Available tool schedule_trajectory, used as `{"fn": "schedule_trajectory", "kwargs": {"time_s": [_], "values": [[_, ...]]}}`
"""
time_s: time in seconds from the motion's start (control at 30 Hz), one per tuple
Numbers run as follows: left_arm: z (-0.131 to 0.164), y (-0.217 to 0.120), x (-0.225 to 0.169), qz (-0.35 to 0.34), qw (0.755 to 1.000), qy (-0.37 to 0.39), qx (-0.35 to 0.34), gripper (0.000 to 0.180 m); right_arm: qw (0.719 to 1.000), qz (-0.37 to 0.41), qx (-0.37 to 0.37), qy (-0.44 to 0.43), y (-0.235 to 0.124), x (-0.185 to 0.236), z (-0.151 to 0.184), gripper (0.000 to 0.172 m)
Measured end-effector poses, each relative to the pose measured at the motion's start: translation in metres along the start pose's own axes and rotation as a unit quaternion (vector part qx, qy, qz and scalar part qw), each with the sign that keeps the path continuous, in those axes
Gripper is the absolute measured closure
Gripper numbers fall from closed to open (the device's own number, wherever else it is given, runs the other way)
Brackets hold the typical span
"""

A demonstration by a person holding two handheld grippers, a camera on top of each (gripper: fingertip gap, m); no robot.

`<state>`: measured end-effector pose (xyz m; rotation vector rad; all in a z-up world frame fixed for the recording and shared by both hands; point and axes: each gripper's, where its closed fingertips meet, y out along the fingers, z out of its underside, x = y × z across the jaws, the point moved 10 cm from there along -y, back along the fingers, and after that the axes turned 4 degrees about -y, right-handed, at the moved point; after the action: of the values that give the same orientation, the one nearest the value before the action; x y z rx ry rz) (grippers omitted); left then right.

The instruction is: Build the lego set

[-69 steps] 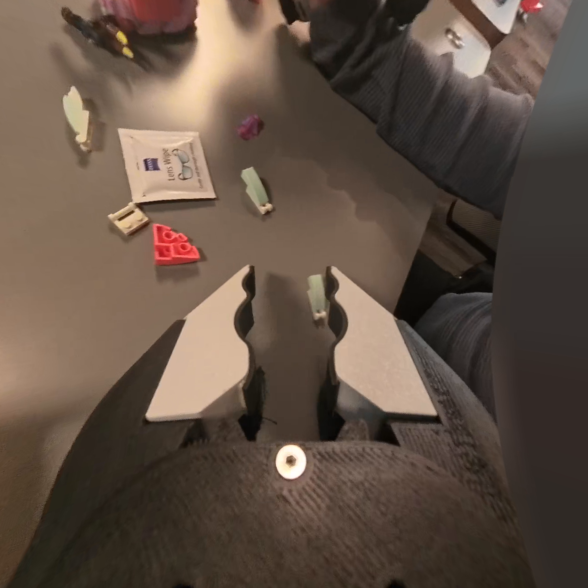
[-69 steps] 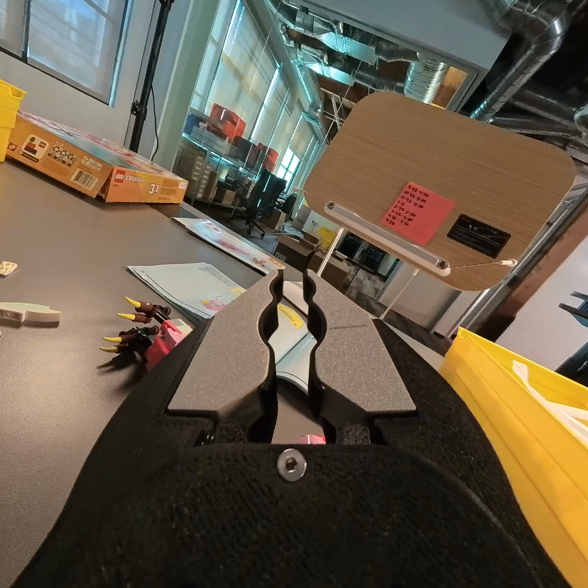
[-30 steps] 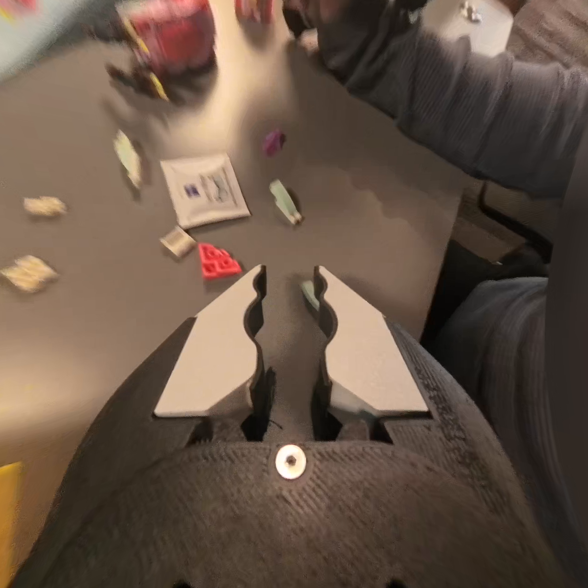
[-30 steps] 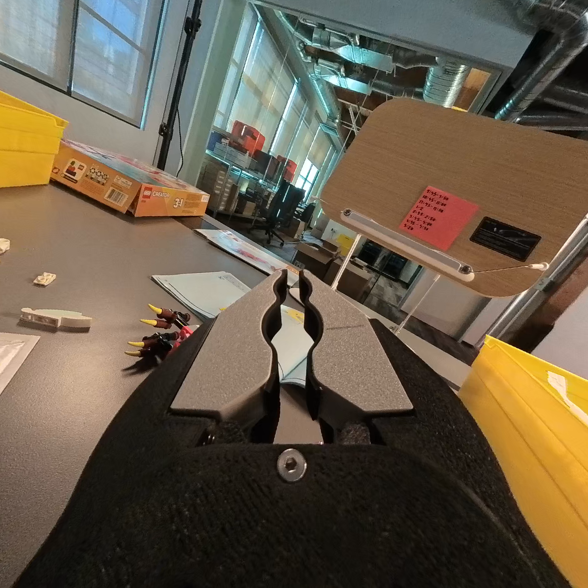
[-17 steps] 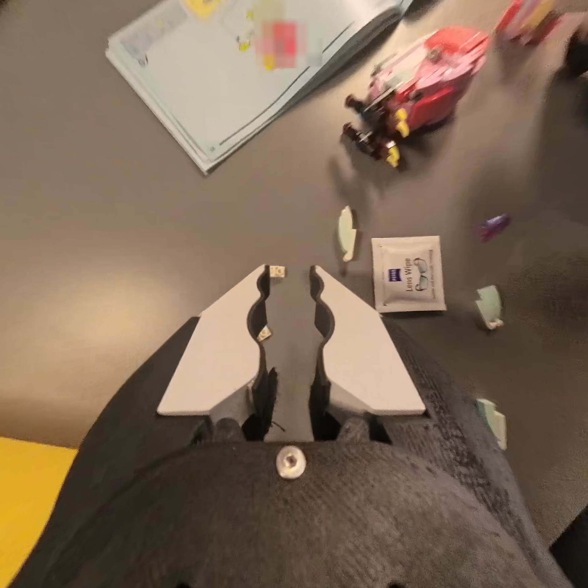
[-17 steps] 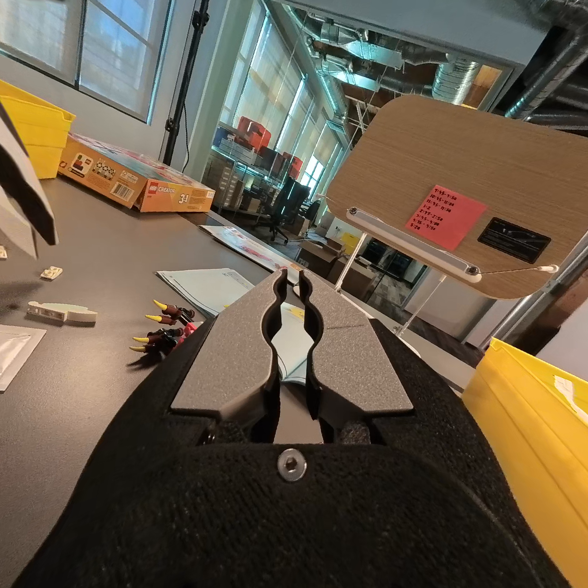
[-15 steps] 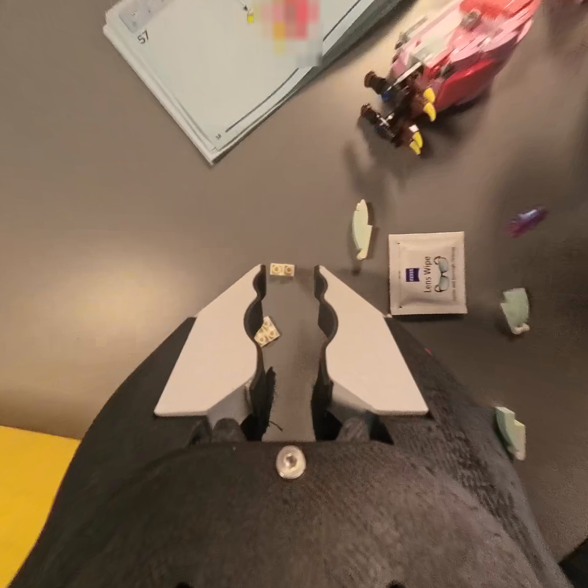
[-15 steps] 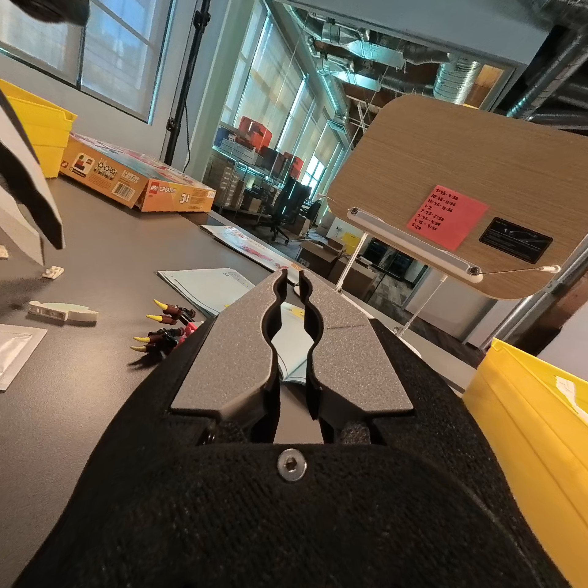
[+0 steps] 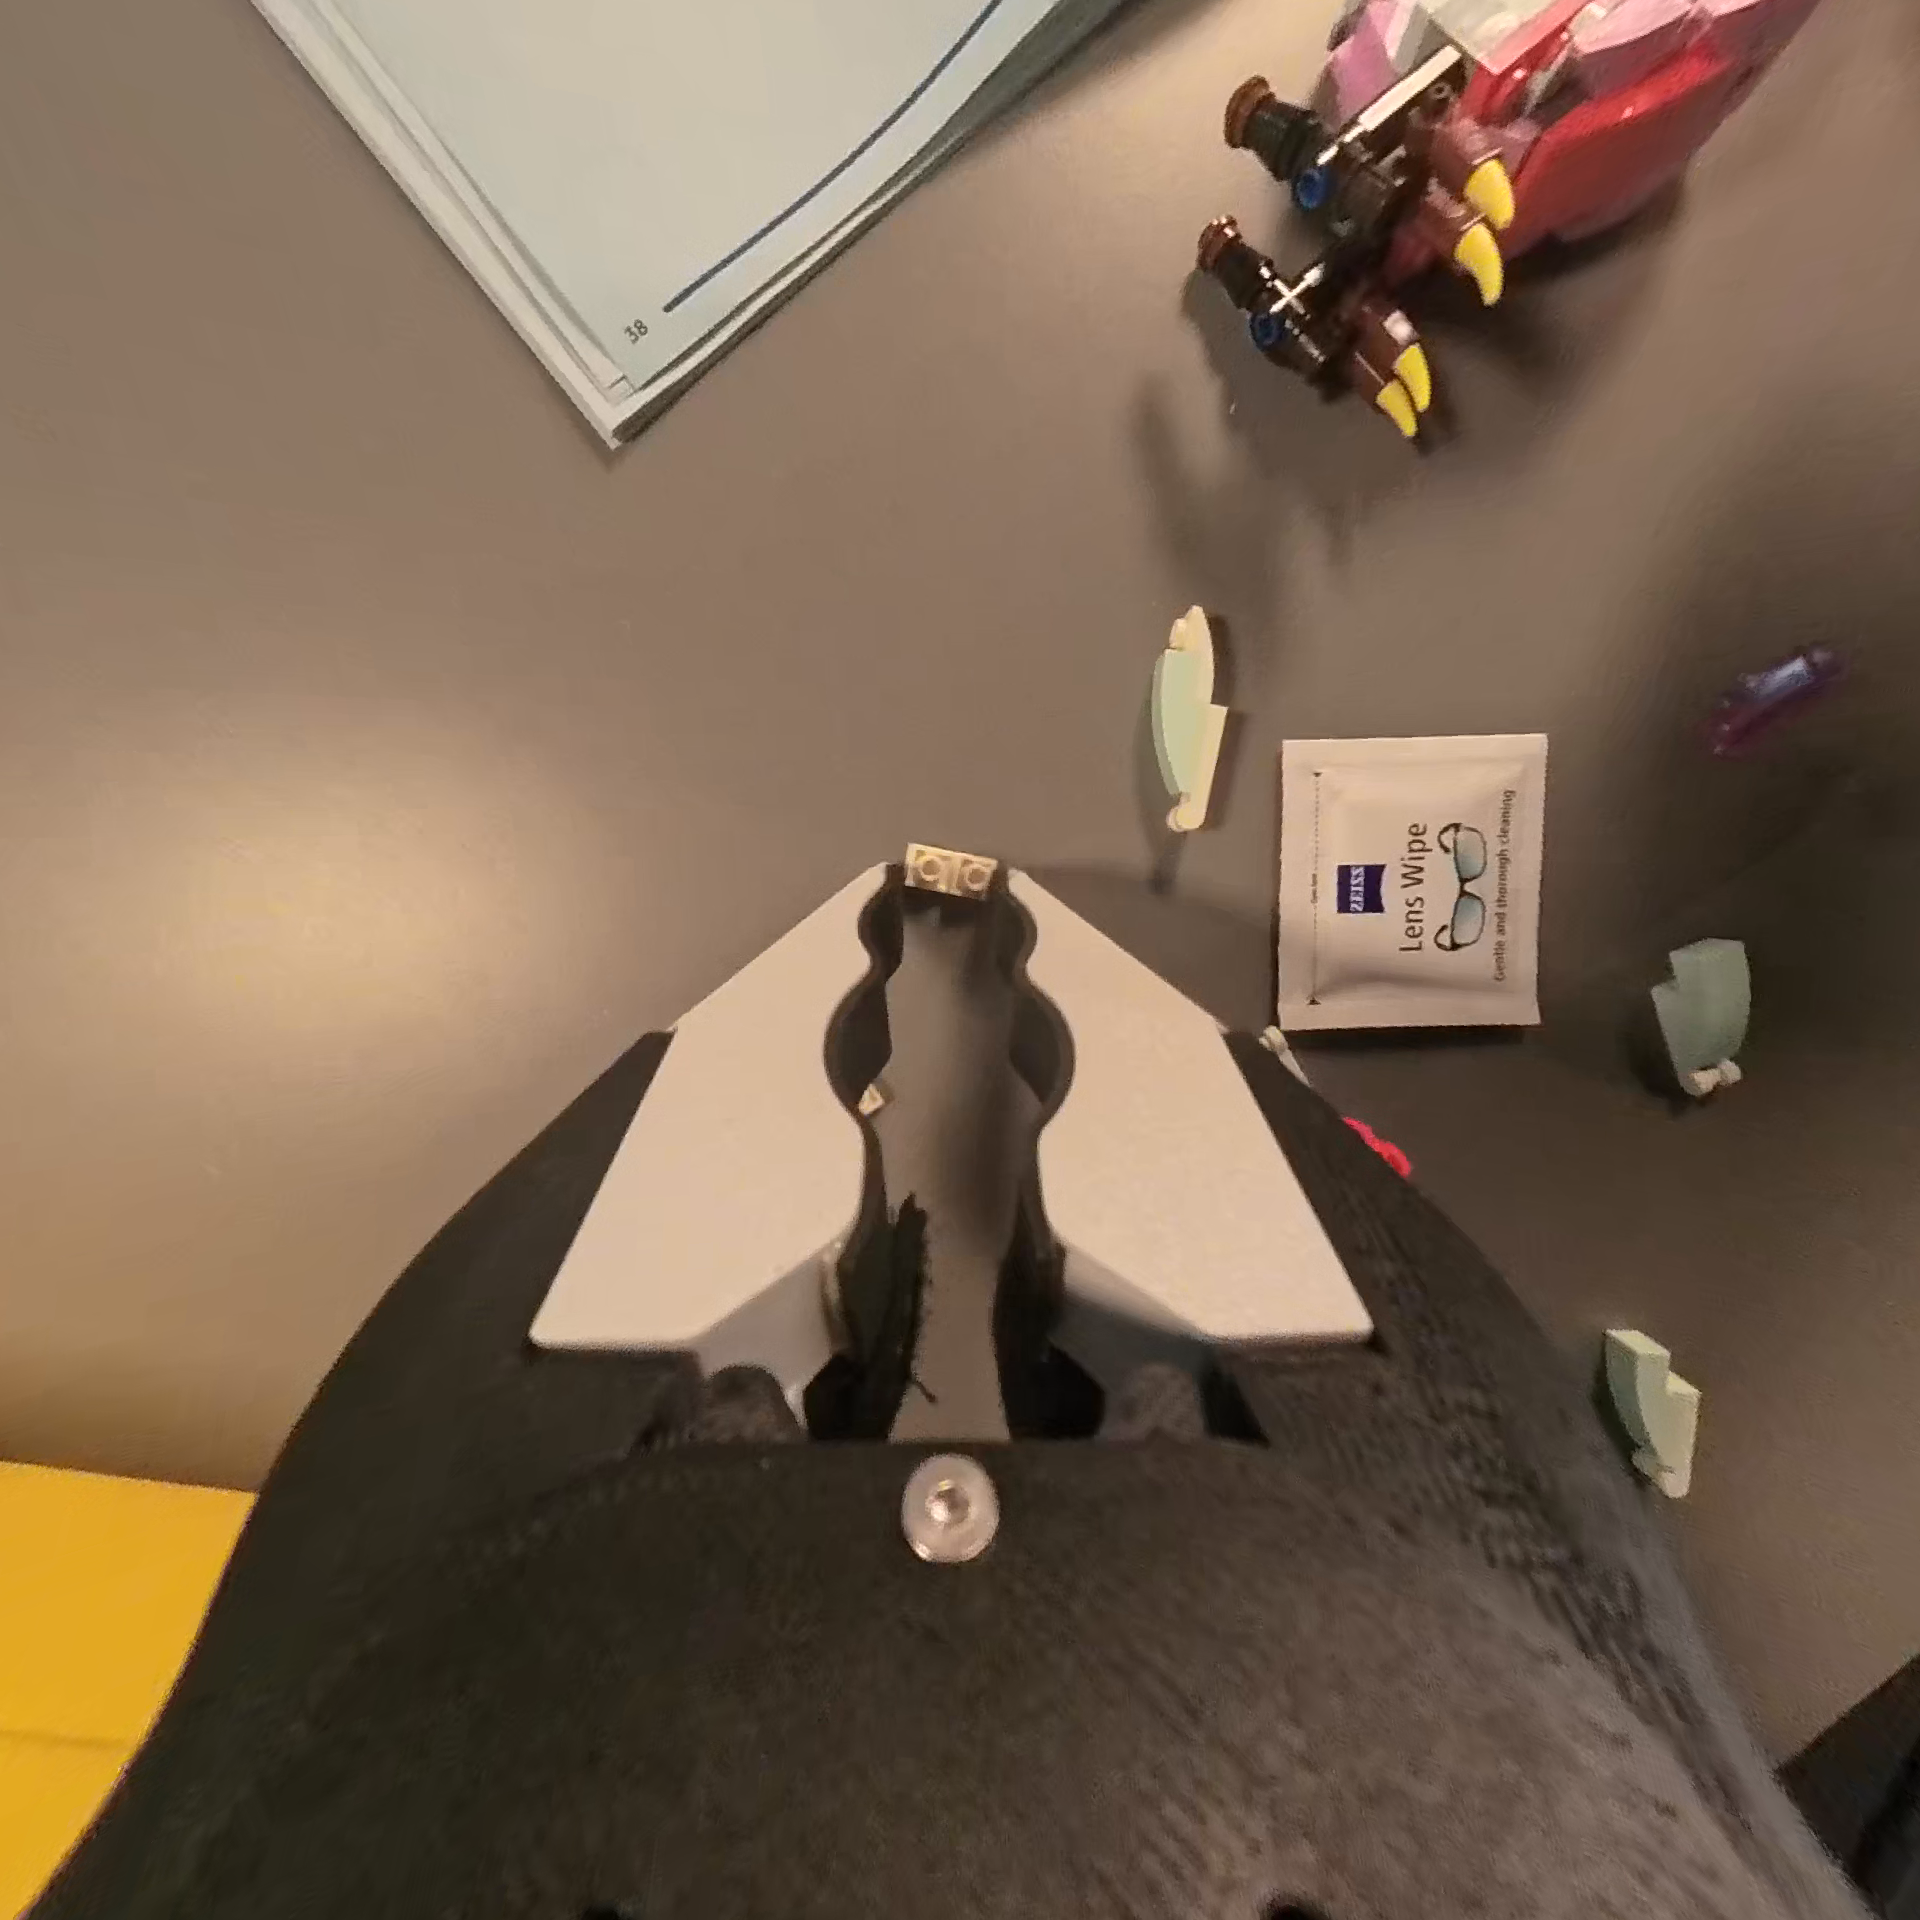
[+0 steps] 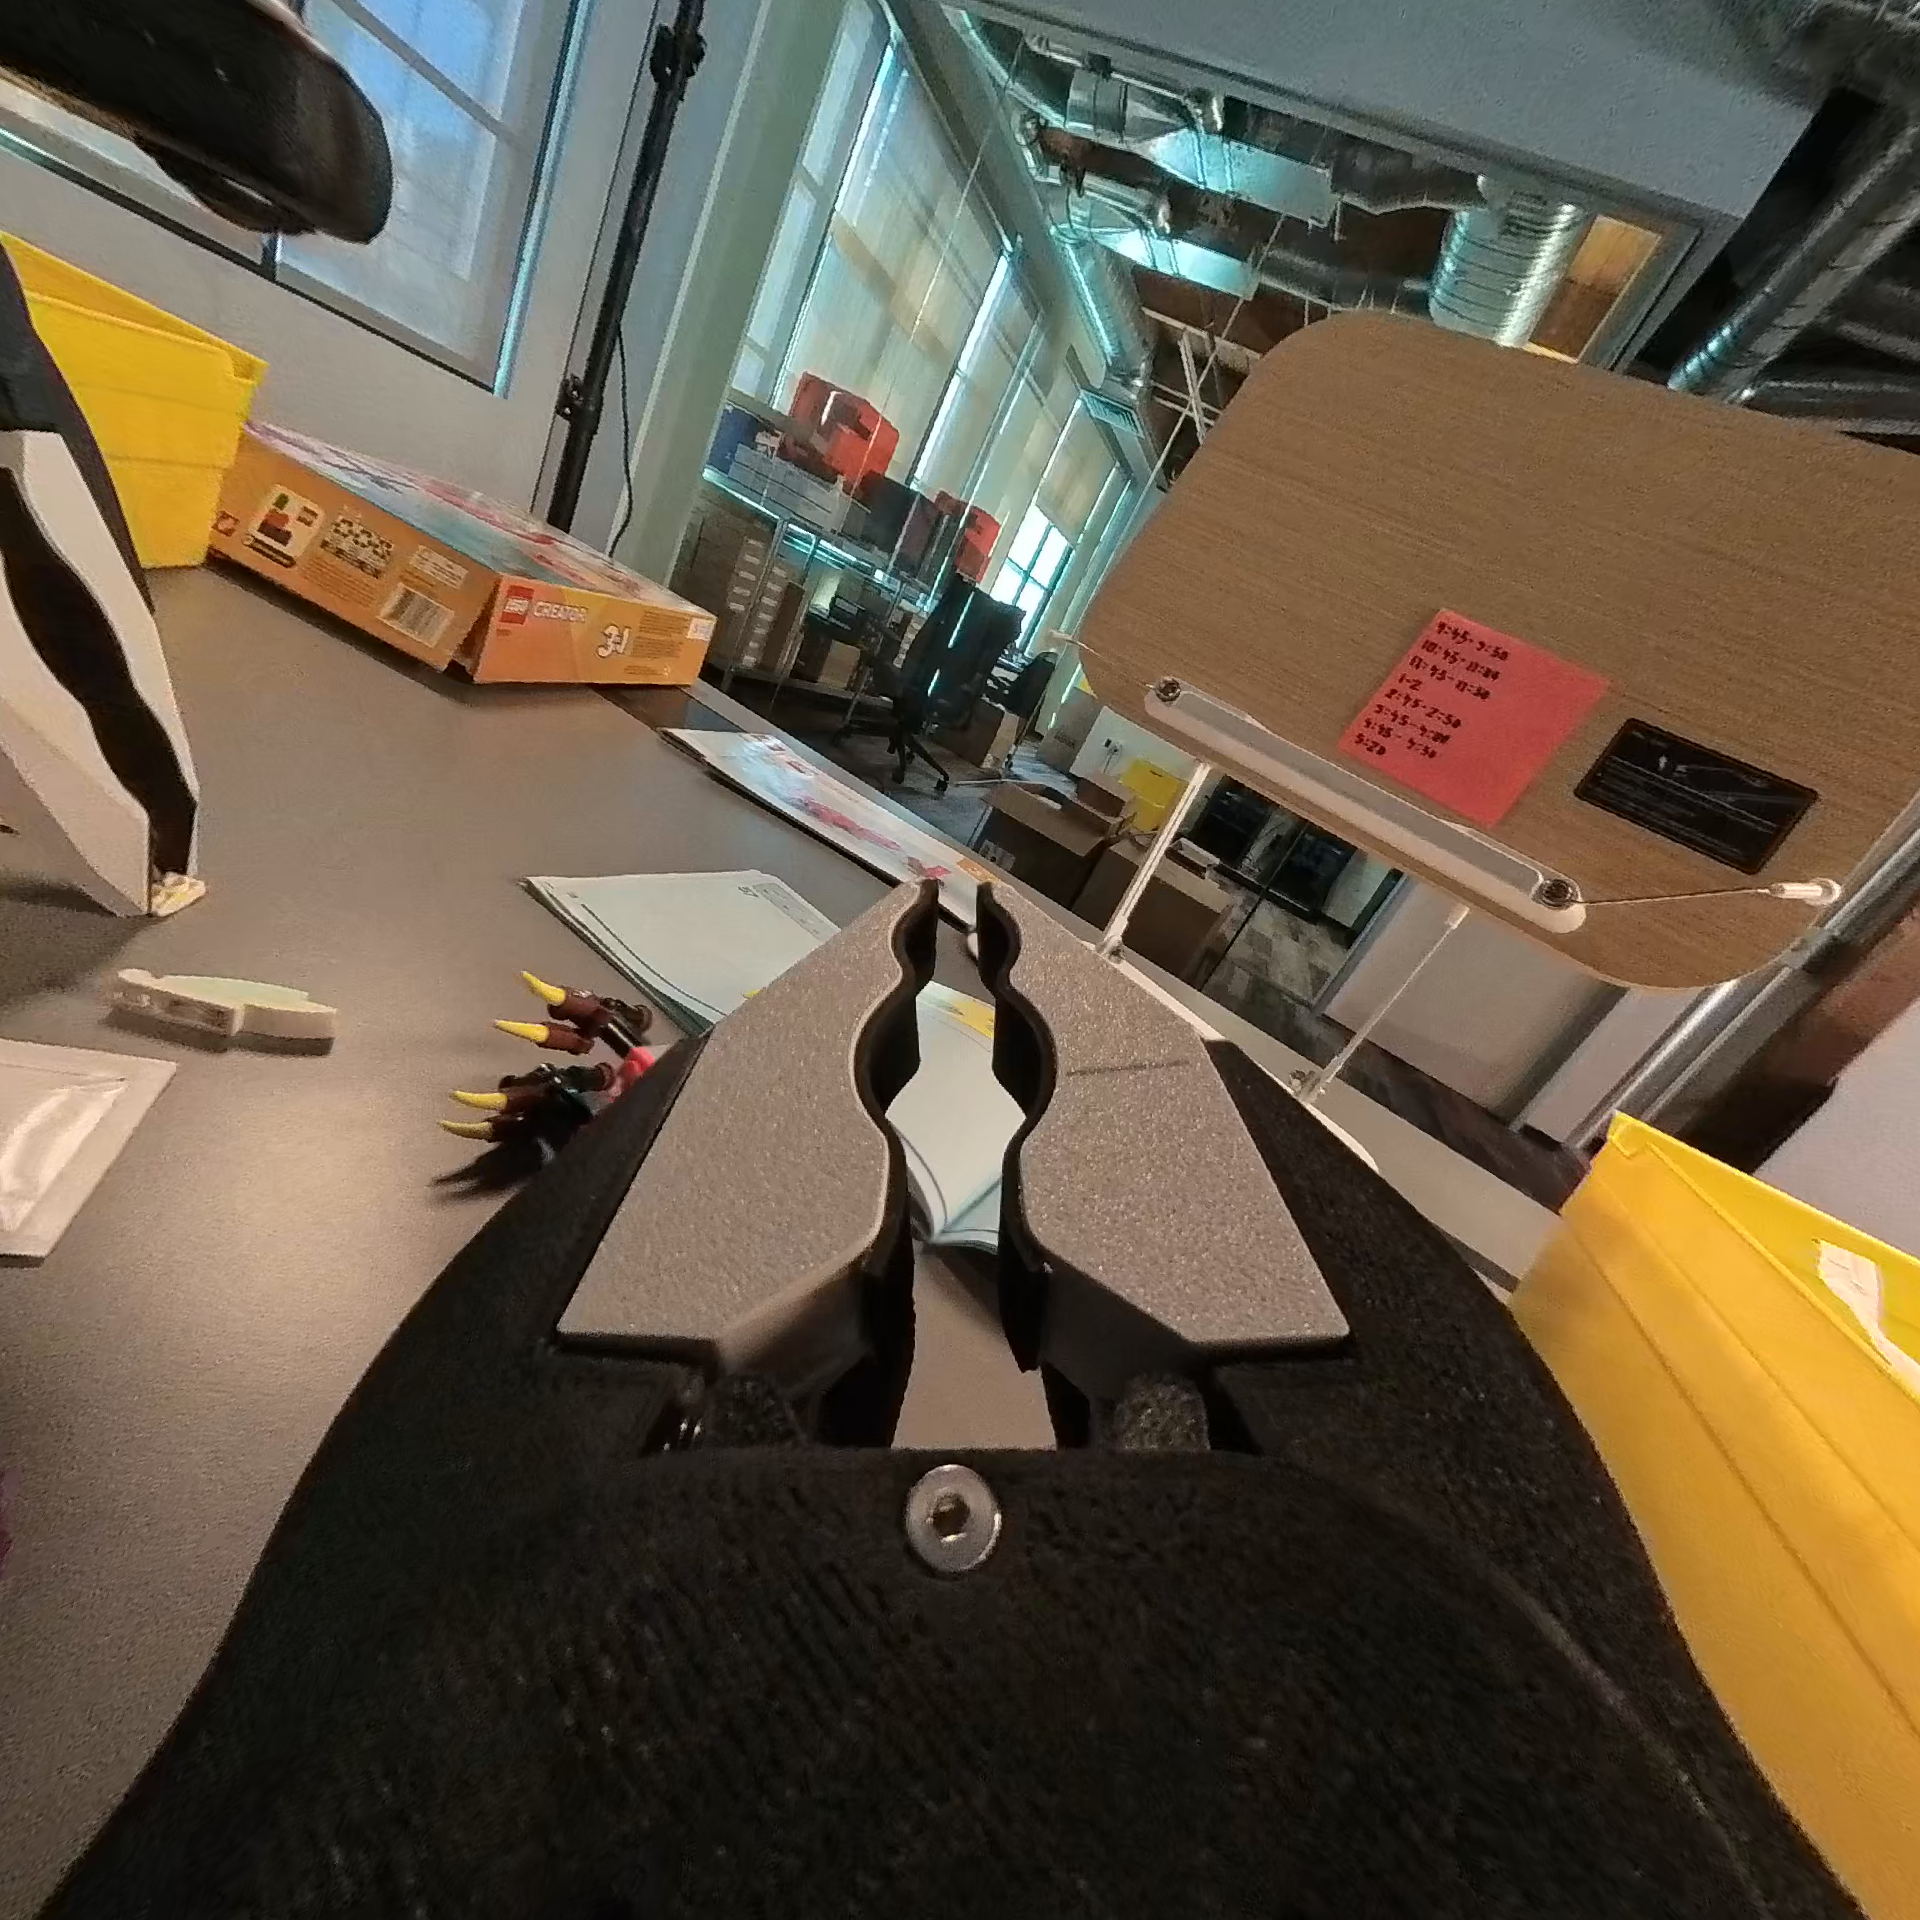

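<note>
While my left gripper pinches a small tan two-stud plastic brick at its very fingertips, down on the grey table, my right gripper hovers nearly closed on nothing. Around the left lie a pale green wing-shaped piece, a white wipe sachet and a red clawed brick model. With so shallow a hold, I judge the brick could twist or pop free.

Left claw pinched on a small piece; right claw nearly closed, bare.
</note>
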<state>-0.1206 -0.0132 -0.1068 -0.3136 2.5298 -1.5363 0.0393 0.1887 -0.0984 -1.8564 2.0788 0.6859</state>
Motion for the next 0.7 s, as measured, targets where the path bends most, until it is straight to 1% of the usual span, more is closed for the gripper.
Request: {"fn": "schedule_trajectory", "kwargs": {"time_s": [0.07, 0.1, 0.17, 0.2, 0.27, 0.3, 0.37, 0.43, 0.5, 0.6, 0.63, 0.7], "values": [[0.000, -0.003, -0.005, 0.001, 1.000, 0.010, -0.019, 0.165, 1.000, -0.013, -0.012, 0.006, -0.003, 0.003, -0.004, 0.163], [0.001, -0.009, -0.011, 0.014, 0.999, 0.012, -0.038, 0.165, 0.999, -0.026, -0.036, 0.019, -0.008, 0.006, -0.011, 0.163], [0.001, -0.028, -0.033, 0.081, 0.991, 0.007, -0.107, 0.165, 0.991, -0.074, -0.098, 0.049, -0.022, 0.018, -0.031, 0.158], [0.003, -0.039, -0.044, 0.116, 0.983, 0.005, -0.139, 0.165, 0.987, -0.104, -0.114, 0.043, -0.030, 0.027, -0.041, 0.155], [0.009, -0.057, -0.062, 0.179, 0.967, 0.003, -0.181, 0.165, 0.981, -0.147, -0.124, -0.013, -0.048, 0.049, -0.054, 0.150], [0.013, -0.062, -0.067, 0.207, 0.960, 0.000, -0.190, 0.165, 0.978, -0.160, -0.126, -0.049, -0.056, 0.060, -0.058, 0.148], [0.020, -0.066, -0.072, 0.277, 0.944, -0.013, -0.176, 0.165, 0.970, -0.182, -0.123, -0.100, -0.071, 0.080, -0.063, 0.147], [0.025, -0.066, -0.075, 0.350, 0.922, -0.031, -0.161, 0.165, 0.965, -0.200, -0.108, -0.127, -0.078, 0.096, -0.067, 0.144], [0.027, -0.064, -0.077, 0.395, 0.905, -0.046, -0.151, 0.165, 0.964, -0.190, -0.091, -0.165, -0.081, 0.108, -0.069, 0.145], [0.030, -0.060, -0.079, 0.417, 0.896, -0.054, -0.143, 0.165, 0.956, -0.152, -0.071, -0.241, -0.080, 0.119, -0.068, 0.149], [0.032, -0.060, -0.079, 0.420, 0.894, -0.057, -0.142, 0.165, 0.953, -0.149, -0.070, -0.253, -0.080, 0.121, -0.068, 0.151], [0.034, -0.059, -0.078, 0.424, 0.893, -0.062, -0.138, 0.165, 0.953, -0.150, -0.076, -0.251, -0.081, 0.122, -0.069, 0.155]]}}
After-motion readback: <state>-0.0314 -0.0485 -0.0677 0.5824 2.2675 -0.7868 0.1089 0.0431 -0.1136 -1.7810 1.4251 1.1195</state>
